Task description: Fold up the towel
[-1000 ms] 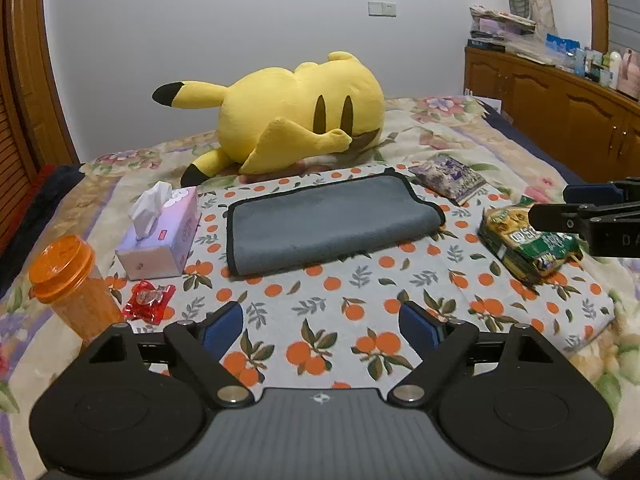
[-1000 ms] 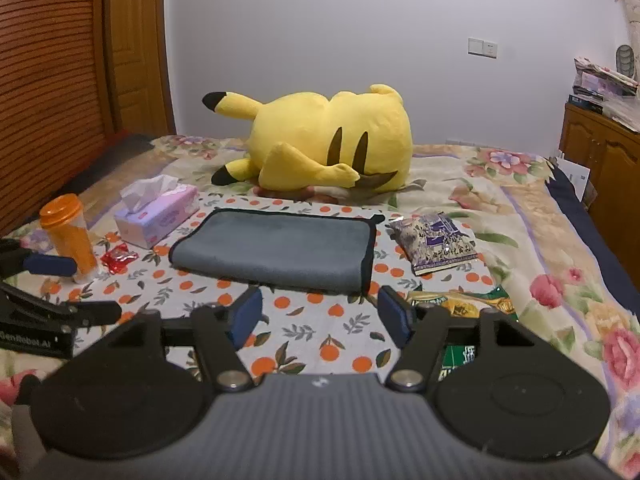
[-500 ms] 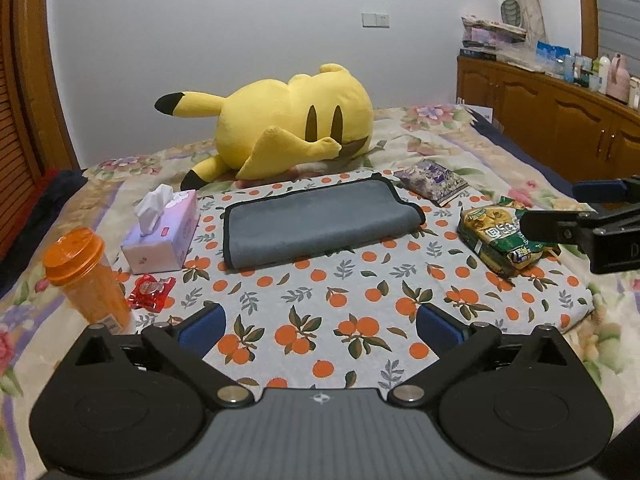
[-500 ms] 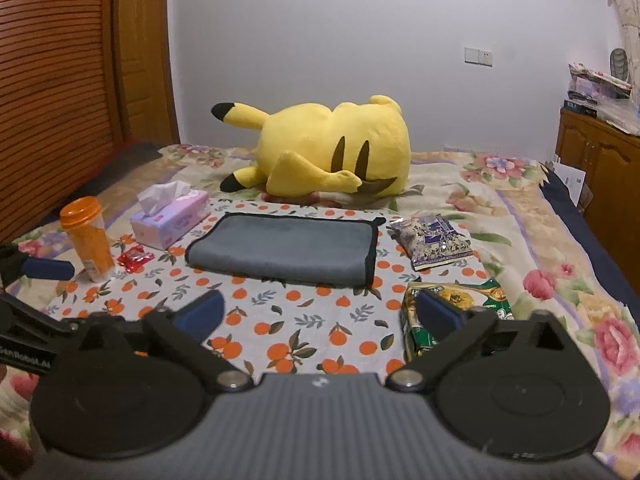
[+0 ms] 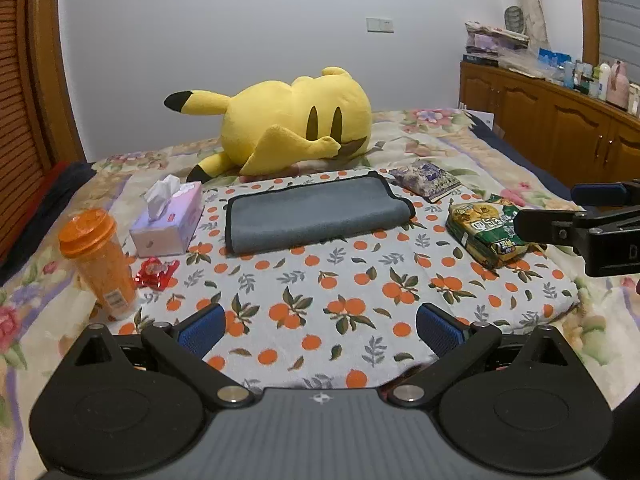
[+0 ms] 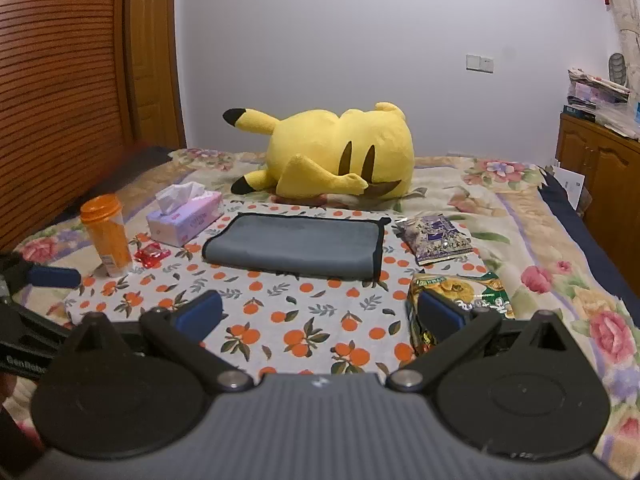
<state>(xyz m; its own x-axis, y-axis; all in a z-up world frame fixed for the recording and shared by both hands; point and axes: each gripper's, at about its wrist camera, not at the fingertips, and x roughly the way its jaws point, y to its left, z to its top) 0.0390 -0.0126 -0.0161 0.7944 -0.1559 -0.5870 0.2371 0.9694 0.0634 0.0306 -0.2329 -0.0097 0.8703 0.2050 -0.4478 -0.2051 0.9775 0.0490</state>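
Gray towel (image 5: 316, 216) lies flat on the orange-print cloth (image 5: 320, 304), just in front of the yellow plush (image 5: 296, 120), long axis left-right. Left gripper (image 5: 320, 326) and right gripper (image 6: 320, 312) both have jaws wide apart, empty, well short of the towel; neither clearly nearer. Tissue box (image 5: 170, 222), left of the towel, has a tissue sticking out.

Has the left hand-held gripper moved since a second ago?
Yes. The left hand-held gripper has pulled back from the gray towel, which now sits farther off and smaller against the orange-print cloth, and its jaws have opened wider.
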